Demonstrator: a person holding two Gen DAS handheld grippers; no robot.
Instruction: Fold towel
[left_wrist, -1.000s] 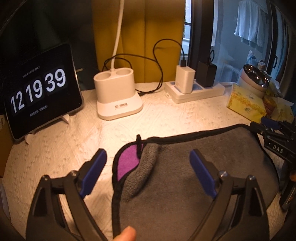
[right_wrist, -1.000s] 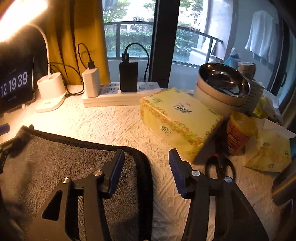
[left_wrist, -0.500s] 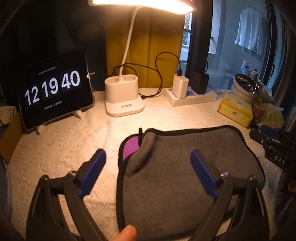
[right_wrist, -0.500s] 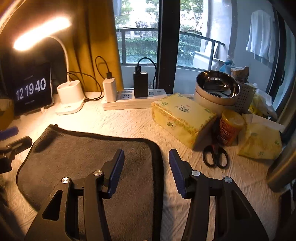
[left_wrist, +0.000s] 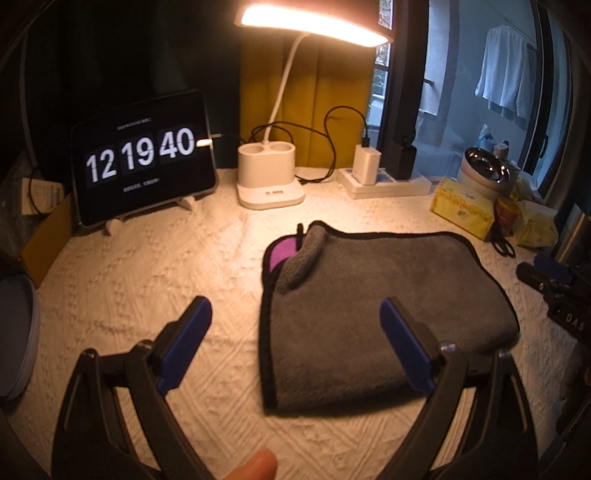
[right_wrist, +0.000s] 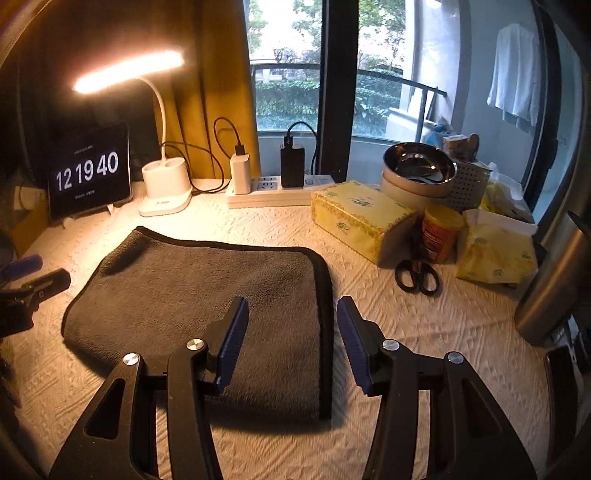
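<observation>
Your towel (left_wrist: 384, 314) lies folded on the counter (left_wrist: 155, 280), grey side up with a black hem, and one corner near the lamp base (left_wrist: 269, 177) is flipped back so a patch of purple lining shows. Your left gripper (left_wrist: 295, 343) hangs above the near left part of the towel with its blue fingers (left_wrist: 184, 343) spread wide and nothing between them; the left finger is over bare counter, the right one over the grey cloth. Your right gripper (right_wrist: 291, 343) hovers over the towel's right hem with its fingers (right_wrist: 232, 343) also released and empty, one above the cloth and the other above the counter just beside the hem. In the right wrist view the towel (right_wrist: 199, 291) sits flat, its folded edge toward you. Behind it the tablet clock (left_wrist: 142, 157) reads 12 19 40, and the power strip (right_wrist: 277, 188) stands next to the lamp base by the window. To the right of the towel, well apart from it, you have a yellow tissue box (right_wrist: 358, 218), a pair of scissors (right_wrist: 417, 275), a red can (right_wrist: 439, 232) and a steel bowl (right_wrist: 419, 166).
</observation>
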